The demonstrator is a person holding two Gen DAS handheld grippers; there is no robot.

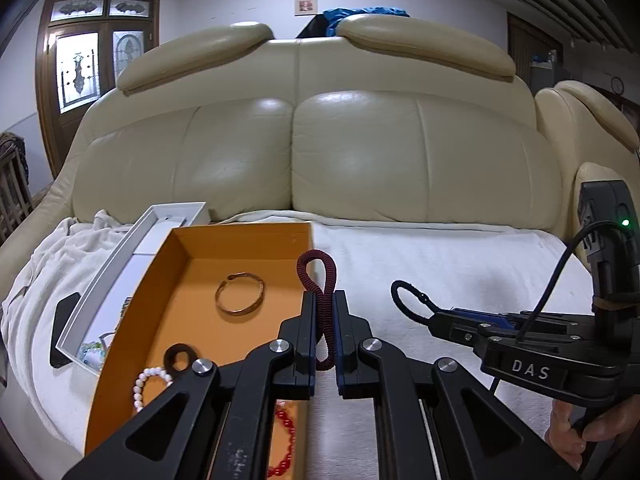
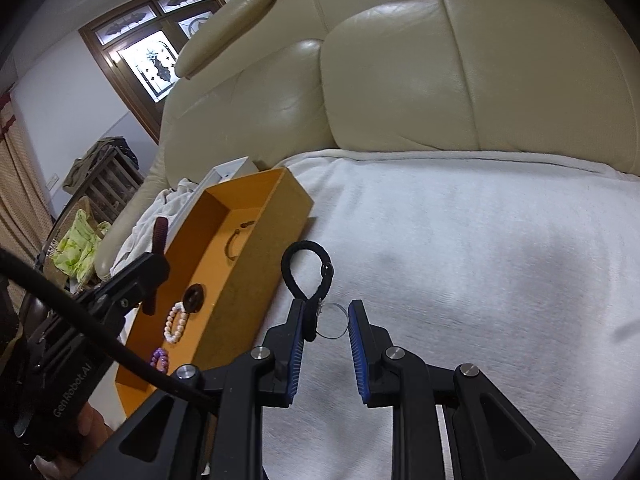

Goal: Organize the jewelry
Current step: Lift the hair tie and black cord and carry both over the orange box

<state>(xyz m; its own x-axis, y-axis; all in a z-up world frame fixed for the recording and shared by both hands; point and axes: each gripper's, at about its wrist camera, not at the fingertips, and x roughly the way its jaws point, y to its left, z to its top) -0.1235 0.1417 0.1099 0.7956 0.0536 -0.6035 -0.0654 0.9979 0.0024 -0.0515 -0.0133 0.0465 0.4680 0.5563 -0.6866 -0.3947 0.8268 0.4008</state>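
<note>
My left gripper (image 1: 324,300) is shut on a dark red and black coiled band (image 1: 330,280), whose loop sticks up past the fingertips, just right of the orange box (image 1: 192,312). In the box lie a bronze bangle (image 1: 259,294), a brown ring (image 1: 170,360), a pearl bracelet (image 1: 140,384) and a red bead bracelet (image 1: 286,424). My right gripper (image 2: 327,308) holds a black band (image 2: 306,245) with a clear ring (image 2: 332,322) between its pads, above the white blanket. In the left wrist view the right gripper (image 1: 434,316) is off to the right, the black band (image 1: 396,298) poking from its tip.
The orange box (image 2: 224,280) also holds a purple bead bracelet (image 2: 159,360). A white box (image 1: 120,272) with green beads stands left of it, next to a black phone (image 1: 64,320). A white blanket (image 1: 440,260) covers the seat of a cream leather sofa (image 1: 360,152).
</note>
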